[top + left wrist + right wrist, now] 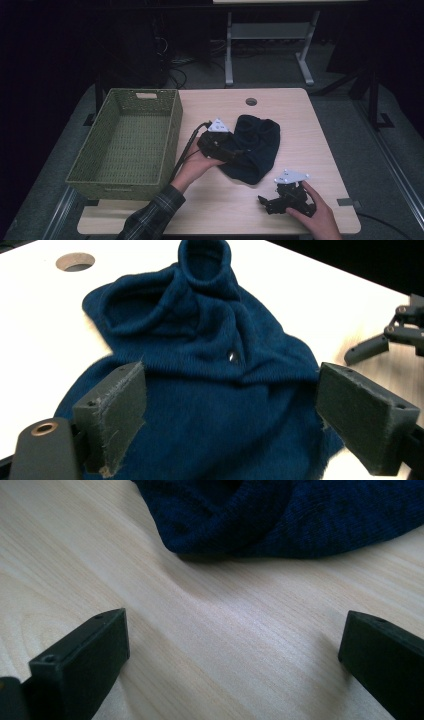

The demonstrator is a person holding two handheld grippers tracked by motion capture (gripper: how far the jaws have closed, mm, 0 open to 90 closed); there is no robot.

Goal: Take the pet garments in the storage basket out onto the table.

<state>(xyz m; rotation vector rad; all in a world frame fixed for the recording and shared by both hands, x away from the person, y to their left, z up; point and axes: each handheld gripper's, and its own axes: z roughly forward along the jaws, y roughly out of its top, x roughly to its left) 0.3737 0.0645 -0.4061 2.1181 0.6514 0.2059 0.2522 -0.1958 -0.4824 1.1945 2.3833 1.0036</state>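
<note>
One soft thing is your job here: the dark blue knit [254,145] lying crumpled on the table [300,130], just right of the green basket [130,142]; it looks light and limp, so expect it to sag and drape from wherever you pinch it, not to lift as one piece. Your left gripper [230,410] hovers over its near edge with the jaws spread wide, cloth between them but nothing clamped; take a thick fold there, or the bunched ridge near the middle, since a single layer of fuzzy knit may slip out of the pads. Your right gripper [235,645] rests near the table's front right, jaws wide apart over bare wood, holding nothing, the knit's edge just ahead of it; a second pinch on that edge should stop the cloth trailing.
</note>
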